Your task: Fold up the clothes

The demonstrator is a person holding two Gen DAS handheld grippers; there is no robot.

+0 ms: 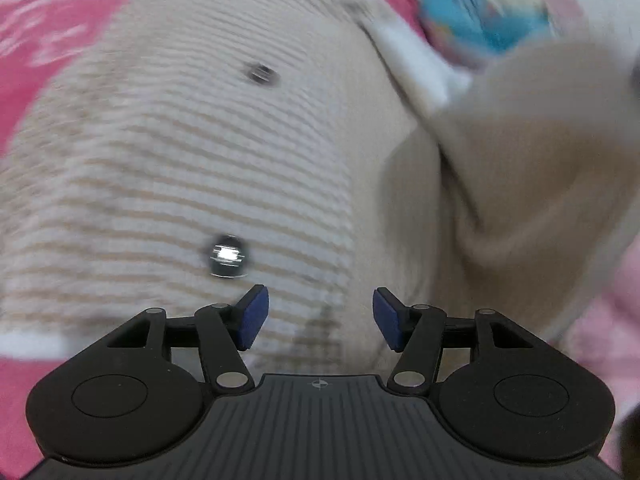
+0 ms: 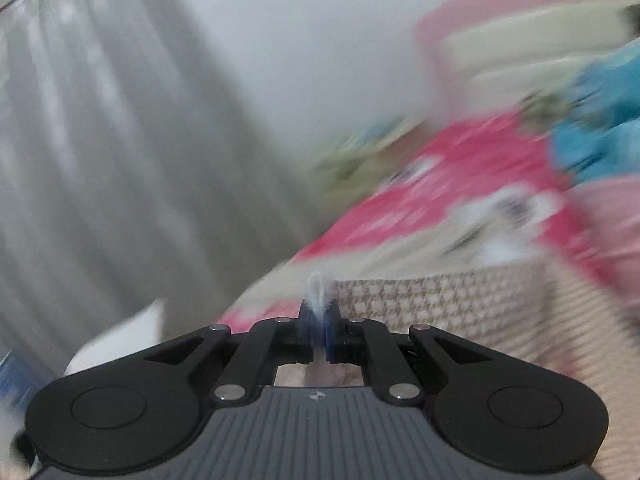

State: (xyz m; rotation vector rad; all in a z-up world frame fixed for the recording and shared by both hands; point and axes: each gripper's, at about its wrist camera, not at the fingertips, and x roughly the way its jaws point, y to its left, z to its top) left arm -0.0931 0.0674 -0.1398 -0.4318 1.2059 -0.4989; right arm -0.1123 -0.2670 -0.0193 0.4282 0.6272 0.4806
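Left wrist view: the left gripper (image 1: 320,316) hangs above a cream ribbed knit garment (image 1: 180,160), its jaws spread apart with nothing between the blue pads (image 1: 253,322). The garment fills the field ahead of the jaws and lies on a pink patterned bedspread (image 1: 48,40). Two metal snap buttons sit on the knit: one (image 1: 227,256) just ahead of the left-hand pad, the other (image 1: 262,73) farther ahead along the same line. To the right of the jaws a smooth, plain cream part of the garment (image 1: 520,152) rises in a raised fold. Beyond it, at upper right, lies a blurred blue and multicoloured item (image 1: 480,20) that cannot be identified. Right wrist view: the right gripper (image 2: 319,334) has its jaws closed on a thin whitish edge of fabric (image 2: 319,288), which stands up between the pads. Just right of the jaws extends a beige-and-white patterned knit panel (image 2: 440,300). Ahead and to the right lies the bedspread (image 2: 400,208), with blue cloth (image 2: 600,120) at far right. To the left of the jaws hangs a grey curtain (image 2: 80,140). Both views are motion-blurred.
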